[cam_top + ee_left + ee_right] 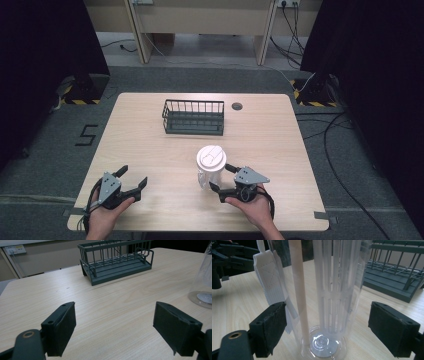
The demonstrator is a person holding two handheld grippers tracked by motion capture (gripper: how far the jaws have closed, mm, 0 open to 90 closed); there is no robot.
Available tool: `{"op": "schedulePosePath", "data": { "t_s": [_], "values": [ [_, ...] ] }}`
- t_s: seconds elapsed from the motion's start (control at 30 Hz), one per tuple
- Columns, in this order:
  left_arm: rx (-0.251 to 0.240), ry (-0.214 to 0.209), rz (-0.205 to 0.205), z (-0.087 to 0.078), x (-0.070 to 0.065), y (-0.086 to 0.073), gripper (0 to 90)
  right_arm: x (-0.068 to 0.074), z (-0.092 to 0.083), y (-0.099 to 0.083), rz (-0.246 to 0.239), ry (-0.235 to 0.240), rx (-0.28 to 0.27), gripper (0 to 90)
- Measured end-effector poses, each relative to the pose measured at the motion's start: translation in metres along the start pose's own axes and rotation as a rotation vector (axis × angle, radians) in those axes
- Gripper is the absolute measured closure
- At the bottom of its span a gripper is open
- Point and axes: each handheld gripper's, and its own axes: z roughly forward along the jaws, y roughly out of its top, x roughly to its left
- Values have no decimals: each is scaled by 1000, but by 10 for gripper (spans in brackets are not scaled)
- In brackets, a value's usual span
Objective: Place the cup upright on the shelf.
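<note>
Left gripper sits at the near-left corner of the table, held in the person's left hand. Jaws wide apart, nothing between them, just bare wood in the left gripper view. It points toward the far right, roughly at the wire basket.

Wire basket is dark green, upright, centred toward the far edge, well apart from both grippers. Looks empty as far as I can tell. Small dark round grommet just to its right.

Clear bottle stands upright near table centre, slightly toward the near side, white lid on top. In the right gripper view the bottle is transparent with a white straw and a slotted white insert inside, and a white fabric strap hanging down its side.

Right gripper, held in the right hand, is just right of the bottle. Jaws apart, one each side of the bottle's lower body, bracketing it. The strap-side jaw is touching or nearly touching the strap; the other jaw has a clear gap. Not clamped.
</note>
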Motion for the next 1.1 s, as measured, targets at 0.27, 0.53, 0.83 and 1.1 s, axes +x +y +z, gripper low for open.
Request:
{"op": "schedulePosePath", "data": {
  "t_s": [0.27,0.53,0.83,1.1],
  "values": [
    [0,-2,-2,0,0,0,178,4,13,0,-7,-1,9,154],
    [-3,-5,-7,0,1,0,178,6,29,-1,-13,-13,19,153],
    [-3,-6,-7,0,1,0,179,7,29,-3,-20,-19,7,177],
    [-3,-6,-9,0,1,0,180,8,29,-2,-28,-12,16,185]
  ]
}}
